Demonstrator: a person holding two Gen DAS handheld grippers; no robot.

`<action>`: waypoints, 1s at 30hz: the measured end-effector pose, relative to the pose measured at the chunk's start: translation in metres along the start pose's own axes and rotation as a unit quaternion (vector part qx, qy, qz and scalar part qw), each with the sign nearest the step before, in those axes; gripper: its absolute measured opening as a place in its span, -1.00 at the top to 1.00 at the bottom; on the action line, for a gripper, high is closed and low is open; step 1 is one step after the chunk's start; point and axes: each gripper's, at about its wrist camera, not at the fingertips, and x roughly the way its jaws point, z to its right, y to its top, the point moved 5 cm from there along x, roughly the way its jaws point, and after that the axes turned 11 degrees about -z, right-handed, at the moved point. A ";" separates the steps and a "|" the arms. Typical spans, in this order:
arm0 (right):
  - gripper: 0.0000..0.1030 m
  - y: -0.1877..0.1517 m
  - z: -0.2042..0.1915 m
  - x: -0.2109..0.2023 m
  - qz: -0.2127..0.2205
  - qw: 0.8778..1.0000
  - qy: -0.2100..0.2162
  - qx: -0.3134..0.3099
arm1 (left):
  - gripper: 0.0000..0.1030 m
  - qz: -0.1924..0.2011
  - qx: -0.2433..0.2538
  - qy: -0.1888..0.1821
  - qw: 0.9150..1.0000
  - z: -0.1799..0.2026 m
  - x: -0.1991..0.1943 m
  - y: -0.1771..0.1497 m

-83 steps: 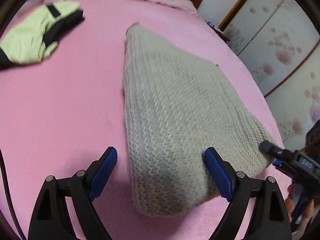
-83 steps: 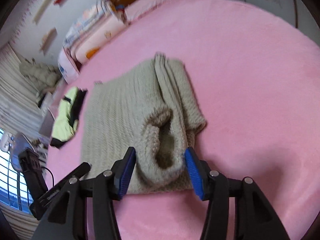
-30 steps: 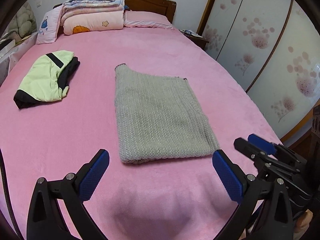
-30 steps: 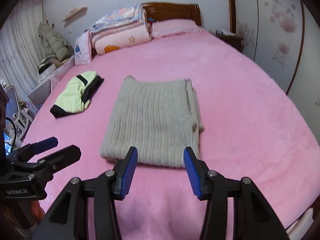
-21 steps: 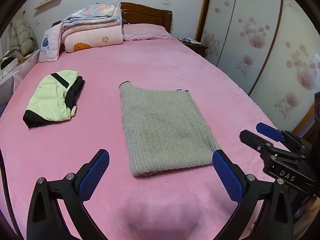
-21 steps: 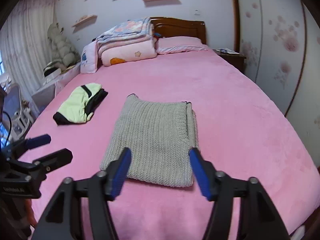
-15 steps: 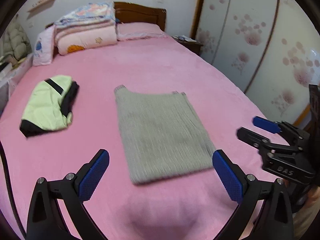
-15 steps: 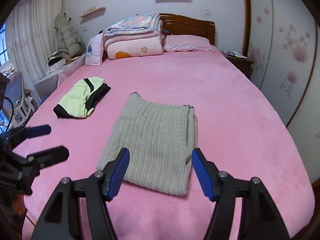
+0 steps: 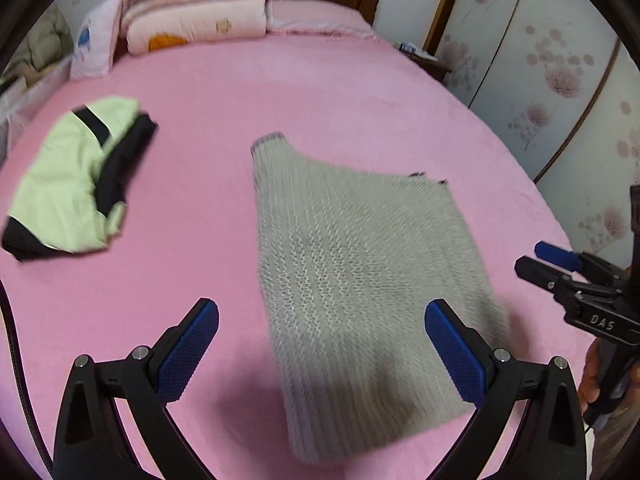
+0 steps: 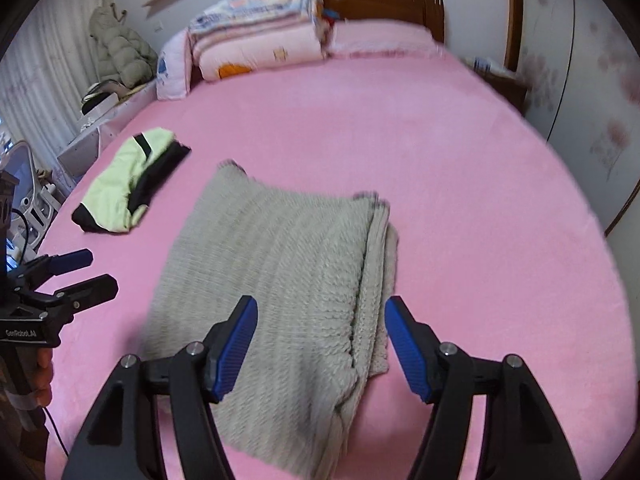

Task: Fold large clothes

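Observation:
A grey knit sweater [image 9: 360, 272] lies folded into a rectangle on the pink bed [image 9: 320, 92]. My left gripper [image 9: 320, 306] hovers open above its near left part, blue pads wide apart, nothing between them. In the right wrist view the sweater [image 10: 288, 280] shows its stacked folded layers along the right edge. My right gripper [image 10: 320, 302] stands open over the near right corner, the pads clear of the knit. Each gripper shows at the edge of the other's view: the right gripper [image 9: 560, 268] and the left gripper [image 10: 68, 272].
A folded lime-green and black jacket [image 9: 72, 180] lies on the bed to the left of the sweater. Folded quilts [image 10: 256, 28] and pillows are stacked at the wooden headboard [image 10: 384, 0]. Flowered wardrobe doors [image 9: 560, 80] run along the right side.
Both grippers have come forward and lower toward the sweater, which now fills more of each view. The right gripper's jaws stand wider than a second ago.

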 end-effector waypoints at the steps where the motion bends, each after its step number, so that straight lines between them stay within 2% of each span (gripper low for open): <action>1: -0.29 -0.002 0.006 0.015 -0.015 1.000 0.010 0.010 | -0.99 -0.007 -0.006 -0.003 1.000 -0.003 0.013 0.001; 7: -0.31 -0.012 0.031 0.075 -0.069 0.995 0.045 0.050 | -0.99 -0.048 -0.045 -0.022 0.998 -0.016 0.082 0.002; 12: -0.88 -0.012 0.051 0.097 -0.078 0.991 0.082 0.076 | -0.99 -0.070 -0.071 -0.061 0.993 -0.022 0.113 0.001; 14: -1.00 -0.013 0.059 0.109 -0.090 0.985 0.112 0.091 | -1.00 -0.080 -0.078 -0.077 0.991 -0.025 0.121 0.002; 17: -1.00 -0.012 0.066 0.120 -0.099 0.976 0.163 0.109 | -1.00 -0.095 -0.081 -0.099 0.987 -0.029 0.132 0.003; 23: -0.98 -0.008 0.058 0.126 -0.096 0.974 0.186 0.090 | -1.00 -0.108 -0.070 -0.117 0.985 -0.031 0.145 0.006; 25: -0.57 -0.005 0.044 0.124 -0.091 0.970 0.214 0.069 | -1.00 -0.111 -0.068 -0.121 0.984 -0.032 0.149 0.006; 26: -0.51 -0.005 0.040 0.121 -0.086 0.973 0.208 0.060 | -1.00 -0.113 -0.068 -0.121 0.984 -0.032 0.150 0.007; 28: -0.51 -0.005 0.039 0.123 -0.086 0.974 0.204 0.056 | -1.00 -0.116 -0.066 -0.125 0.983 -0.032 0.153 0.008; 30: -0.54 -0.005 0.043 0.127 -0.094 0.969 0.220 0.068 | -1.00 -0.120 -0.064 -0.129 0.982 -0.033 0.157 0.013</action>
